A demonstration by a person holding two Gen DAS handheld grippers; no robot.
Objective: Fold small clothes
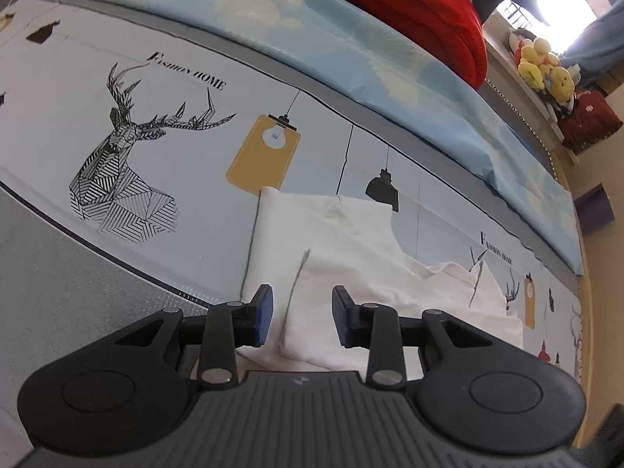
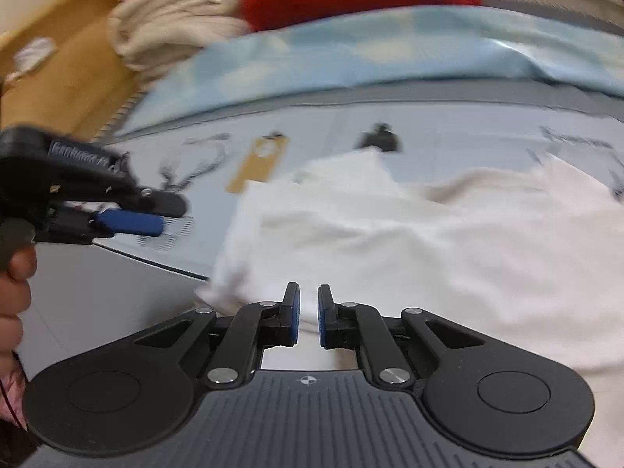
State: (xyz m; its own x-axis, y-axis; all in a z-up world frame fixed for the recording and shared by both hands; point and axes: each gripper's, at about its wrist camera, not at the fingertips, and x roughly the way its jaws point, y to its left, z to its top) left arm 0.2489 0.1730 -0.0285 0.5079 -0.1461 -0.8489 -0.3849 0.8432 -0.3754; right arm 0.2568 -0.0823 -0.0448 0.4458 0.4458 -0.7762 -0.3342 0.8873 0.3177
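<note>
- My left tongs [image 1: 300,314] hang over the near edge of the white garment [image 1: 351,241], blue pads spread with a clear gap; the cloth lies beneath them, and I see nothing pinched.
- That white garment lies on the bed's printed sheet [image 1: 175,78] — partly folded, with a thicker folded flap below the left tongs and looser, rumpled cloth running off to the right.
- On the sheet beyond the garment I can make out a geometric deer head [image 1: 121,156], a yellow tag with a light bulb [image 1: 265,154] and a black hanging lamp [image 1: 382,191] whose lower edge the cloth just covers.
- Farther back, a pale blue blanket [image 1: 351,39] runs along the bed, with a red quilt [image 1: 421,11] heaped on it and a cluster of yellow plush toys [image 1: 542,64] on the ledge behind.
- My right tongs [image 2: 308,316] are almost pressed together, only a thin slit between the pads, and no cloth is caught in it; they sit above the white garment [image 2: 409,241], which fills most of that view.
- The right view is smeared with motion blur, so fine detail of the folds is lost.
- At its left edge I see the left tongs [image 2: 132,221] side-on above the sheet, just left of the garment — a hand [image 2: 13,284] grips the handle.
</note>
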